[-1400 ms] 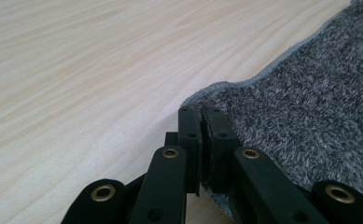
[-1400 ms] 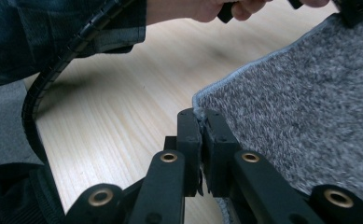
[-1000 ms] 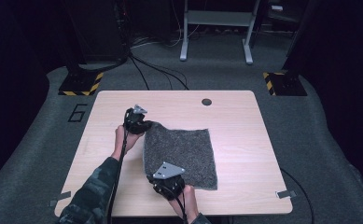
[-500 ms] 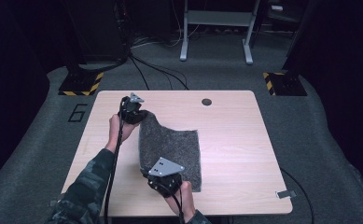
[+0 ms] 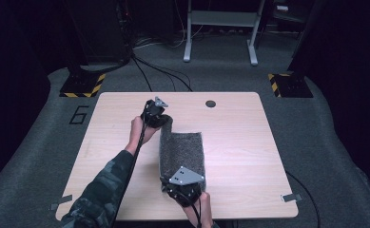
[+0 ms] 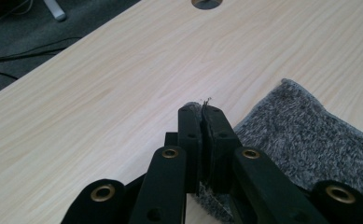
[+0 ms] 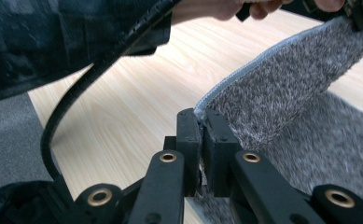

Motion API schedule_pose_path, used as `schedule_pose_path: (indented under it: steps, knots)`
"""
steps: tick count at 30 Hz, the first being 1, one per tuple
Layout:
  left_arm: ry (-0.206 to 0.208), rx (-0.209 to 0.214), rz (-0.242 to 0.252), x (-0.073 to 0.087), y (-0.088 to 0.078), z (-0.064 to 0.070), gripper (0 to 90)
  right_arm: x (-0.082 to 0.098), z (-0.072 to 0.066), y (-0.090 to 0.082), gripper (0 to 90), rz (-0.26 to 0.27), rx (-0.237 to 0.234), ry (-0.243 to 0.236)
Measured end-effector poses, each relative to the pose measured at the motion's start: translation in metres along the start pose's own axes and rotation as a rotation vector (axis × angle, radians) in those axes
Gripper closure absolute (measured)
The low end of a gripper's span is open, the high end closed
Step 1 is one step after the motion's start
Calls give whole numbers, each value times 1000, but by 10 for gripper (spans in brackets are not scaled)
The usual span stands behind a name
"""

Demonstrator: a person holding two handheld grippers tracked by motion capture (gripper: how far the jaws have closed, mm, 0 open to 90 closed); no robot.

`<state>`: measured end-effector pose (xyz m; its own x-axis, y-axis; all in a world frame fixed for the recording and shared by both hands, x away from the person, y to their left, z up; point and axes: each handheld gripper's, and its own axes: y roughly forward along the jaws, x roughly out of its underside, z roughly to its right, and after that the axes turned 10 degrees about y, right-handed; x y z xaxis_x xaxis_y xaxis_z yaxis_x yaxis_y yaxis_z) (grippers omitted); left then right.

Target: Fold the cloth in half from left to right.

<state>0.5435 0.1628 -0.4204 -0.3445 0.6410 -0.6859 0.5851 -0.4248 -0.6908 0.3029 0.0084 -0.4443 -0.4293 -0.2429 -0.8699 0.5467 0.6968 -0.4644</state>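
The grey cloth no longer lies spread flat on the table: its left edge is lifted and carried over to the right, so the cloth now shows as a narrow strip, half the width it had a second ago. That reads as a fold in progress, with the raised half on its way over the half that rests on the wood.

The left gripper has its fingers pressed together on the far corner of the cloth, a tuft of fabric poking out between them. The right gripper has its fingers clamped on the near corner, where the pale hemmed edge rises from them toward the other hand.

Compared with the earlier high view, both hands have moved up and to the right, the left one more, and the cloth's free right edge stays where it was. A small round hole sits near the far edge of the table.
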Motion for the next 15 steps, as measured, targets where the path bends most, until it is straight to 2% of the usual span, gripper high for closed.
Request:
schedule_pose_path:
  steps: [8,13,15]
  knots:
    - [16,21,-26,-8,20,11,862,16,16,-2,856,-53,50,33]
    - [17,37,-23,-11,33,19,861,25,26,-3,854,-73,64,48]
    - [30,41,-24,-13,37,22,860,28,27,-3,852,-79,60,65]
